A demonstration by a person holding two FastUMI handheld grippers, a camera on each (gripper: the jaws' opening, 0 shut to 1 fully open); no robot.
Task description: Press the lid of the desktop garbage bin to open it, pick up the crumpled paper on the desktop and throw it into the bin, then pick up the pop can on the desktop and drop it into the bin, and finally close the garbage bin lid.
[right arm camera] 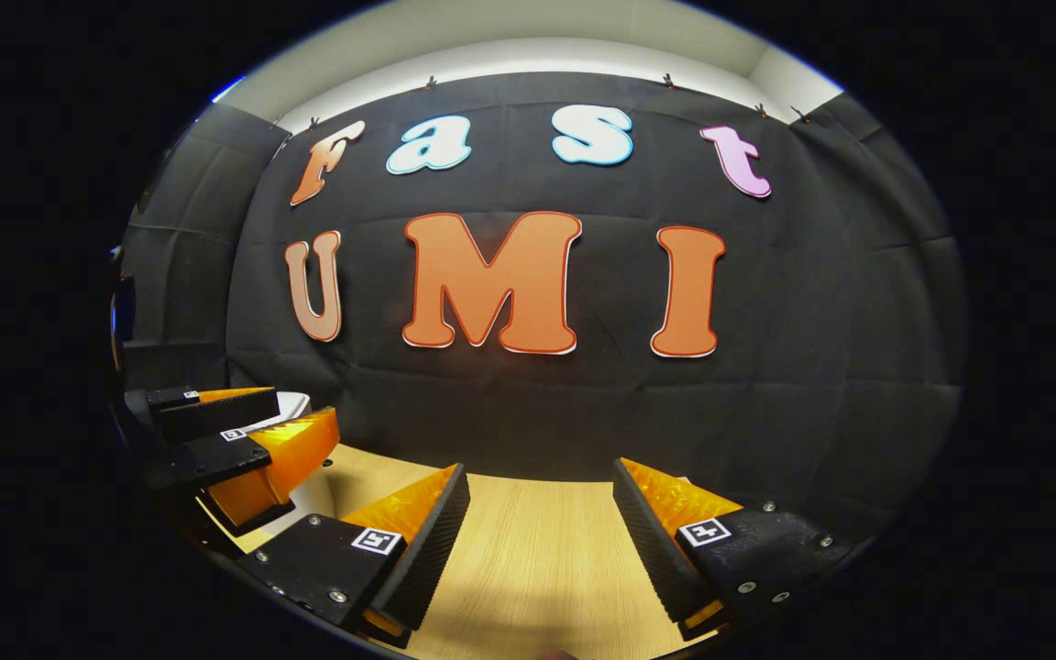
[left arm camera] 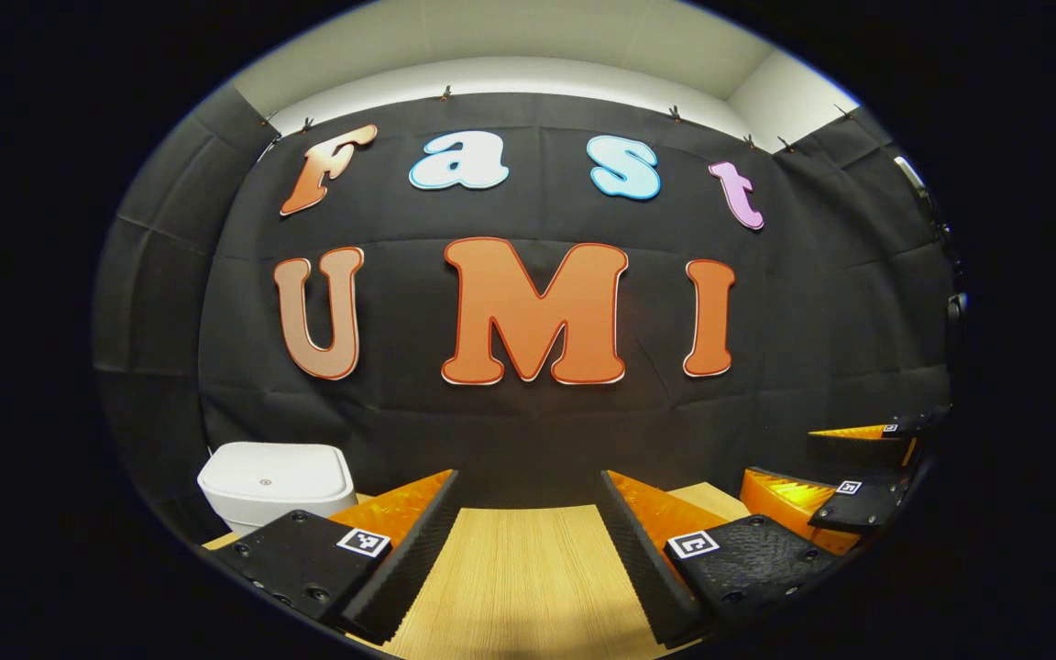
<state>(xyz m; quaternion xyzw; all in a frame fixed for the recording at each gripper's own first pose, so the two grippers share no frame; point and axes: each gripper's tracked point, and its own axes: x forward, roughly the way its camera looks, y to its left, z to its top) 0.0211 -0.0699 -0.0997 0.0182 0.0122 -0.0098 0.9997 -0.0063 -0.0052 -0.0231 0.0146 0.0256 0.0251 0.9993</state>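
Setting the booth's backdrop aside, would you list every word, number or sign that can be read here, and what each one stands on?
Readable words or numbers: none.
Square tags on the fingers of the left claw: black-and-white code patterns, not text.
Square tags on the fingers of the right claw: the same, patterns only.
Small round mark on the lid of the garbage bin: too small to read.

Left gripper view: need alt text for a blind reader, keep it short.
The left gripper is open above a light wooden tabletop, nothing between its fingers. A white garbage bin with its lid closed stands at the left near the black cloth wall; the right gripper shows at the right edge.
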